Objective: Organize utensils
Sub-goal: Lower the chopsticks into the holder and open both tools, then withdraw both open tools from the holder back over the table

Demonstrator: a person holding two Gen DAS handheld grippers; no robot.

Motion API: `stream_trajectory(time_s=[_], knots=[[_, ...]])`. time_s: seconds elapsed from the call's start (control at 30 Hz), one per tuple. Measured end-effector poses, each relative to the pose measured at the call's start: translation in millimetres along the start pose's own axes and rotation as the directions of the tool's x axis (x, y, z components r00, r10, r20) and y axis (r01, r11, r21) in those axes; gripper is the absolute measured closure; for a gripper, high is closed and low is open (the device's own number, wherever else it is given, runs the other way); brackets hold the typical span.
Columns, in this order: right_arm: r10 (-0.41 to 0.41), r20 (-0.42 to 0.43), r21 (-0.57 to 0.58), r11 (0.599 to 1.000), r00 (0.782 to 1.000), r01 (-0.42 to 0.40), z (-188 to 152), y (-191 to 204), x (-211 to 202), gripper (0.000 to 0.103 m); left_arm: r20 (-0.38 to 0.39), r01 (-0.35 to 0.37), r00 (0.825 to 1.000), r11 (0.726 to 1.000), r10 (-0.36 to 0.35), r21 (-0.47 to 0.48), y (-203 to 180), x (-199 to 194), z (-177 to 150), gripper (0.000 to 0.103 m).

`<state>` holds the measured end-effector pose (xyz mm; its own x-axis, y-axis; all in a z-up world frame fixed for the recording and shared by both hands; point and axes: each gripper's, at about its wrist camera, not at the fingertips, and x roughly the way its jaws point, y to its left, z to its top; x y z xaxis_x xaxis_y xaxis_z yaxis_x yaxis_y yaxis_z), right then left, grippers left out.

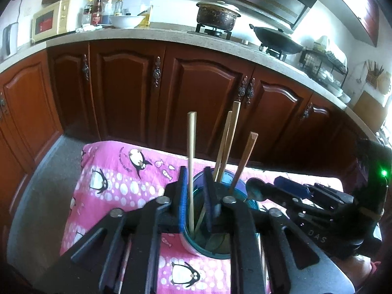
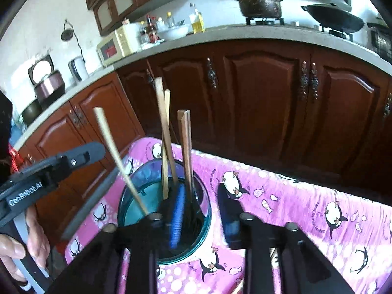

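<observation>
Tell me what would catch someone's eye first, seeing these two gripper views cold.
Probably the bright pink penguin cloth over the table, with a teal cup standing on it between the two grippers. Wooden chopsticks stick up out of the cup at different angles. Behind it runs a wall of dark red-brown cabinets under a counter carrying a blackened pot and a wok.

- Dark reddish wood base cabinets (image 1: 137, 90) run along the far side, with ornate metal handles (image 1: 156, 72).
- Speckled grey countertop (image 1: 171, 35) on top; a cream microwave (image 1: 52, 20) sits far left.
- White tiled wall (image 2: 215, 7) behind.
- Bright daylight at far right.
</observation>
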<state>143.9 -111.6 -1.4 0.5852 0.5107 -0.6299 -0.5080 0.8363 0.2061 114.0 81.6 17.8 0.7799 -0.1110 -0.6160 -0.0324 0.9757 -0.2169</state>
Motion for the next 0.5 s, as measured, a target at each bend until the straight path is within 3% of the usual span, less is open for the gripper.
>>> stream_trajectory(time_s=[0.33,0.5], knots=[[-0.015,-0.005,0.019,1.000,1.000,0.015,-10,-2,-14,0.070,-0.008,-0.015,1.000,1.000,0.015,-0.005,-1,-7,-10,0.066],[-0.042,0.016,0.011,0.999,0.999,0.042,-16,2,-29,0.062,-0.008,-0.019,1.000,1.000,0.019,-0.006,-6,-11,-16,0.056]])
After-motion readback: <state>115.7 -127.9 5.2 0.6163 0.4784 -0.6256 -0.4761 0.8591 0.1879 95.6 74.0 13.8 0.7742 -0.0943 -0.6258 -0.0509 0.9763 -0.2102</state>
